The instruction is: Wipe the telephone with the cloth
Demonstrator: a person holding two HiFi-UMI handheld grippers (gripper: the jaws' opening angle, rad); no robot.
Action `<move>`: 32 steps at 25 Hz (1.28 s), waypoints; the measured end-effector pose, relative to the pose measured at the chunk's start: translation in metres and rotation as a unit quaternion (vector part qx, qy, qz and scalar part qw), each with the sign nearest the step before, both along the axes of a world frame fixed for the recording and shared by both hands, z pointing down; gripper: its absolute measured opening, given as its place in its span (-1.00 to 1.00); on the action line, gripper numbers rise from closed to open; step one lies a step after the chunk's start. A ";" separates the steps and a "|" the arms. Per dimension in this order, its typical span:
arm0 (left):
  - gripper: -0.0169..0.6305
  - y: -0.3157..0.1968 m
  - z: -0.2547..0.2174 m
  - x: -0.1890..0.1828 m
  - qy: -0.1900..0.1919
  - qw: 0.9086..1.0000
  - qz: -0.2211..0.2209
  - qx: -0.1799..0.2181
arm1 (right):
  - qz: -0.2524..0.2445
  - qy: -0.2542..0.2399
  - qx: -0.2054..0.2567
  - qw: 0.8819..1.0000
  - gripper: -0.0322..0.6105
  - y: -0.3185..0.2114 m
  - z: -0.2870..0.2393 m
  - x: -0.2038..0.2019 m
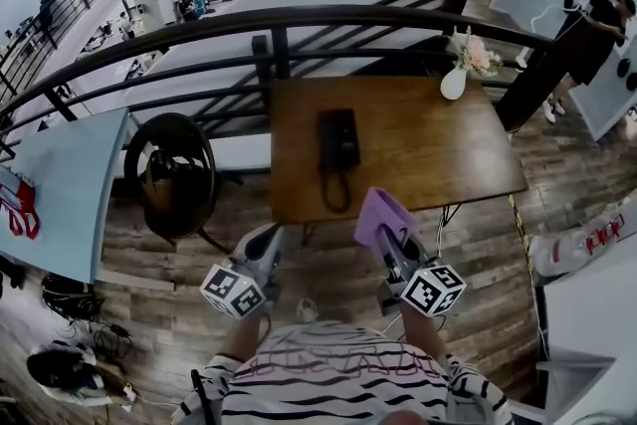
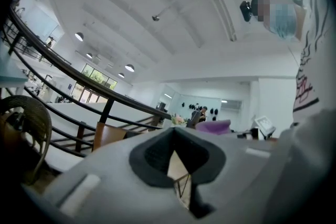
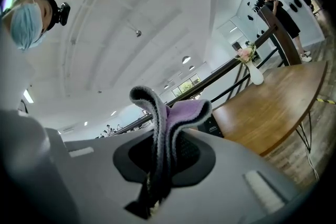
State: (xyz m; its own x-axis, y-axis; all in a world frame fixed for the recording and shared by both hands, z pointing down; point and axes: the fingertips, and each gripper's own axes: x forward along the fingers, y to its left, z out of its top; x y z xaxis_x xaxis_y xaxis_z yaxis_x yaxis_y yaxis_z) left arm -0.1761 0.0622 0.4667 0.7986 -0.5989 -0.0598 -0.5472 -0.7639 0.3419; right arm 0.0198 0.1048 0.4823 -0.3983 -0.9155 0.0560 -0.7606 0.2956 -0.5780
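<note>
A black telephone [image 1: 338, 138] lies flat on the wooden table [image 1: 438, 149], with its cord looped toward the near edge. In the right gripper view the telephone [image 3: 213, 125] shows as a dark corner behind the cloth. My right gripper [image 1: 388, 240] is shut on a folded purple cloth [image 1: 381, 212], held just short of the table's front edge. The cloth [image 3: 176, 115] sticks up between the jaws of my right gripper [image 3: 160, 157]. My left gripper [image 1: 267, 238] hovers left of it, off the table. In its own view the left gripper [image 2: 176, 152] has its jaws together with nothing between them.
A white vase of pink flowers [image 1: 456, 73] stands at the table's far right corner. A black metal railing [image 1: 299, 20] runs behind the table. A round dark chair [image 1: 171, 172] and a pale blue tabletop [image 1: 60, 189] are to the left. A person [image 1: 595, 27] stands far right.
</note>
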 end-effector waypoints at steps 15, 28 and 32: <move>-0.94 -0.082 0.005 -0.012 0.009 1.000 0.013 -0.020 | 0.033 -0.009 -0.017 0.999 -0.79 -0.072 0.004 0.001; -0.94 -0.152 0.002 0.061 0.010 1.000 -0.023 -0.011 | -0.018 -0.007 -0.021 1.000 -0.79 -0.162 0.008 0.064; -0.94 -0.171 0.005 0.086 0.015 0.999 -0.039 -0.013 | -0.037 -0.001 -0.025 0.999 -0.79 -0.185 0.014 0.088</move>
State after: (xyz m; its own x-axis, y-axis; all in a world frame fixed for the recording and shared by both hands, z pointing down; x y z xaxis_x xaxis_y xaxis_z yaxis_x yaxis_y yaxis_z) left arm -0.0900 -0.1086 0.4716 0.7470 -0.6615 -0.0667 -0.5945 -0.7095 0.3784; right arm 0.1073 -0.0800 0.4964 -0.4646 -0.8798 0.1002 -0.7371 0.3215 -0.5944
